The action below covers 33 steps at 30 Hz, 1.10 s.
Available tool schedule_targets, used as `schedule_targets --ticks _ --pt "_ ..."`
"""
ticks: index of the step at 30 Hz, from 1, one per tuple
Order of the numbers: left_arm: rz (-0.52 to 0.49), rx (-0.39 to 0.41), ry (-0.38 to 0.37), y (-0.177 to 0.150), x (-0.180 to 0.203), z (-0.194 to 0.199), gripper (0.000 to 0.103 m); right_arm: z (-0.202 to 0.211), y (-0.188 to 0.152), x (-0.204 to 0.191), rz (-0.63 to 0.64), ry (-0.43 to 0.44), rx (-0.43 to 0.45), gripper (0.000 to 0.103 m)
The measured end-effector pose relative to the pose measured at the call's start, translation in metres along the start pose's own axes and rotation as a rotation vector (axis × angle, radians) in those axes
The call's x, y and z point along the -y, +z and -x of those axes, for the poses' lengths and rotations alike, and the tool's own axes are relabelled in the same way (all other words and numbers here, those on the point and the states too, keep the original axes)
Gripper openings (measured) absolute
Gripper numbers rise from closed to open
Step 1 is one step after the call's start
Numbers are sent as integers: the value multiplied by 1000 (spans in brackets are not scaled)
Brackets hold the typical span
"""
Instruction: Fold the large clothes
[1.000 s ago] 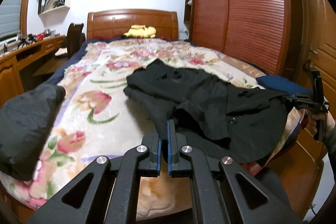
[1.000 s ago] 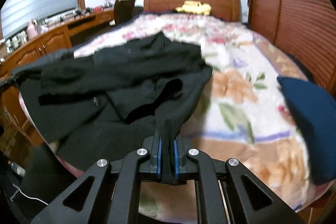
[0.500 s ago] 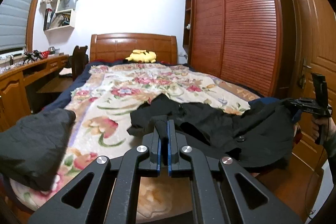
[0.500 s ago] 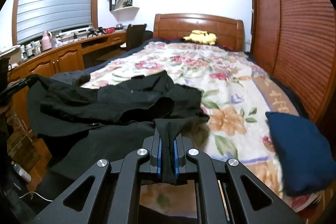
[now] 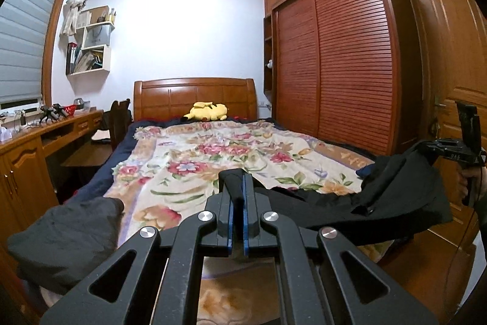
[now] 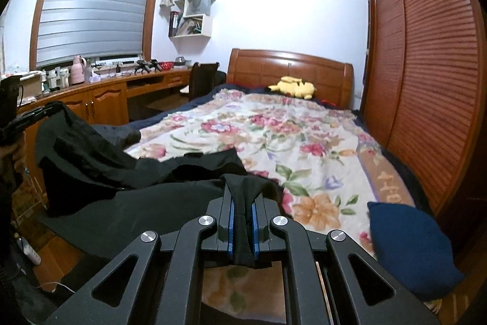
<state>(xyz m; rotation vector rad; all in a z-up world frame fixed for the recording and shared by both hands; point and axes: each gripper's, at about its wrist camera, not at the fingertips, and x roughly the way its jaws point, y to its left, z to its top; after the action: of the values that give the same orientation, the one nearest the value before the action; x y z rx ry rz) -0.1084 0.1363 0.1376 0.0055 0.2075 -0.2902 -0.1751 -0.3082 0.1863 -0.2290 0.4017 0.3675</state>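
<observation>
Across the lower middle of both wrist views, a black garment (image 5: 395, 203) hangs stretched between the two grippers, held up over the near end of the bed (image 5: 194, 160). The left gripper (image 5: 236, 203) has its blue-lined fingers pressed together on a bunched fold of the dark cloth, which pokes up above the fingertips at the centre of the frame. From there the fabric runs off to the right edge of the left wrist view, sagging in the middle, with a small button showing on it.

The right gripper (image 6: 242, 218) is pinching another fold of the same garment (image 6: 127, 172); a thick strip of black cloth fills the gap between its pads and drapes down behind them. In the right wrist view the cloth spreads away to the left of the frame, rumpled and layered, with its lower part hanging past the edge of the mattress.

The floral blanket (image 6: 274, 136) covers the bed through the centre of both views. A yellow plush toy (image 5: 207, 111) lies by the wooden headboard (image 5: 194, 93) in the upper middle. A dark blue cushion (image 6: 408, 242) sits at the lower right of the right wrist view, and a grey-black bundle (image 5: 67, 236) lies at the lower left of the left wrist view. Slatted wardrobe doors (image 5: 350, 66) fill the right side.
</observation>
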Motion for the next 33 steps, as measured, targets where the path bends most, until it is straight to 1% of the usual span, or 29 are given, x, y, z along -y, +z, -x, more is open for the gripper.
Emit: schedule_targets --ticks 3,7,11,14,17,22,27,30,33 --pt "6 -7 10 -2 -6 -6 5 -2 -3 0 3 2 10 8" --pt "31 -68 21 -11 -17 -38 5 -29 -8 6 -11 -2 -18 8" --pt "33 -145 66 -26 -26 -84 5 -76 -11 11 -22 -22 -73 8" --pt "50 -223 91 -47 -37 -125 5 -117 -21 15 -33 -38 -123 8" --pt "62 -275 118 -63 -46 -154 5 -149 -32 17 -39 -51 -163 8" --pt "76 -350 140 -85 -54 -192 5 -201 -49 21 -35 -66 -248 8" --pt "68 -409 150 -96 -58 -231 5 -254 -41 26 -12 -77 -324 8" --pt "57 -431 158 -95 -61 -259 5 -276 -36 27 -5 -94 -339 8" --pt "57 -436 165 -87 -66 -284 5 -298 -25 31 -19 -113 -332 8"
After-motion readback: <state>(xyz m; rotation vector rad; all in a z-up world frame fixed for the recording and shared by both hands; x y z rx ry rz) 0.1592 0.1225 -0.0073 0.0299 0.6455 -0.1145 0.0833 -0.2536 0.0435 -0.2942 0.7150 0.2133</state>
